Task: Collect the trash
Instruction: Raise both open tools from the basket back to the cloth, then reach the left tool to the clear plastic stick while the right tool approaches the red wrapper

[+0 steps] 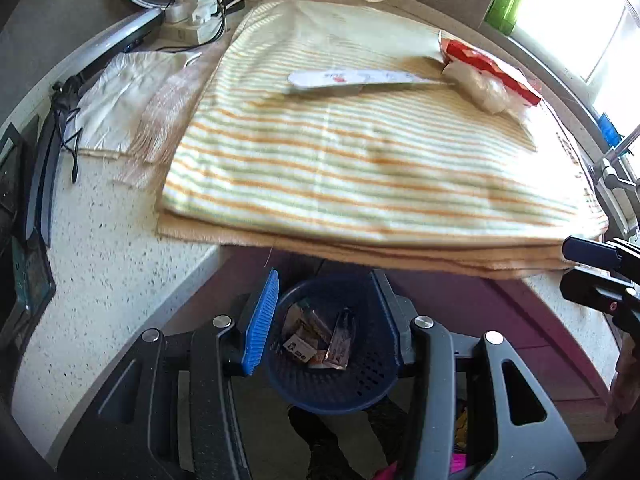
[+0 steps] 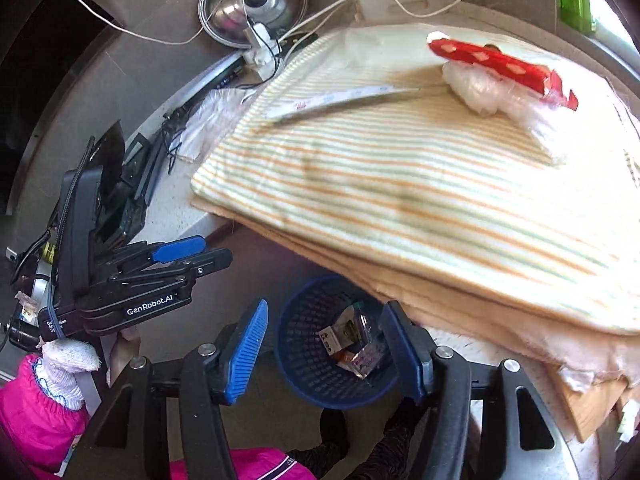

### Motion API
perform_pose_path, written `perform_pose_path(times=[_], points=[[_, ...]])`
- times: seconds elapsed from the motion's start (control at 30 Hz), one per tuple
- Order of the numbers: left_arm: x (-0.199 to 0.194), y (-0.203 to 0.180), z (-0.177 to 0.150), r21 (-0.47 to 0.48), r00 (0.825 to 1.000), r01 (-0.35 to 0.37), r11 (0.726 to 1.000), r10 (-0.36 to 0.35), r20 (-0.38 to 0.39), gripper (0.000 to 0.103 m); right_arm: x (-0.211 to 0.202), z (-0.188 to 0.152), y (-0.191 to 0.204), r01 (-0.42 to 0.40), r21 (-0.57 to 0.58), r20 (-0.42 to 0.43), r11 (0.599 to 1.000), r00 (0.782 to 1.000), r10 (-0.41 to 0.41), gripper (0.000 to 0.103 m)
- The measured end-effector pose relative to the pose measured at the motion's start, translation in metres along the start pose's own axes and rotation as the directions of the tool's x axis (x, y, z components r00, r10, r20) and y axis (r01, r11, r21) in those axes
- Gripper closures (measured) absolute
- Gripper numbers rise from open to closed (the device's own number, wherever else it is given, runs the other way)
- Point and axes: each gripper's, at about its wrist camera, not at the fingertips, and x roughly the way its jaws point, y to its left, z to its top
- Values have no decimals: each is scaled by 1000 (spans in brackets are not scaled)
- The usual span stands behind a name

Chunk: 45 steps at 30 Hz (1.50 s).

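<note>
both grippers spread, nothing pinched: left gripper [image 1: 326,320], right gripper [image 2: 326,354]. dark blue perforated plastic basket [image 1: 362,380] bottom centre, wrappers inside. red crinkly wrapper [image 2: 500,66] upper right on striped cloth [image 1: 360,152].

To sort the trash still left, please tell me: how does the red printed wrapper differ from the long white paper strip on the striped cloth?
The red printed wrapper is crumpled and rests partly on a clear plastic wad; the long white paper strip lies flat, directly on the striped cloth. The wrapper is bright red, the strip white with small red print. Both lie on the cloth, not in the blue basket.
</note>
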Motion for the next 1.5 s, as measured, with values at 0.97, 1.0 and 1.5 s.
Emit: perform_pose_path(times=[0.97, 1.0, 1.5], points=[[58, -83, 165, 259, 998, -3, 966, 18, -55, 44, -32, 161, -99, 187, -329, 20, 926, 981, -191, 19], [61, -84, 169, 266, 998, -8, 964, 25, -62, 44, -28, 165, -100, 191, -345, 10, 919, 980, -200, 19], [119, -111, 200, 378, 978, -13, 926, 90, -187, 44, 35, 198, -116, 167, -452, -120, 876, 962, -245, 19]])
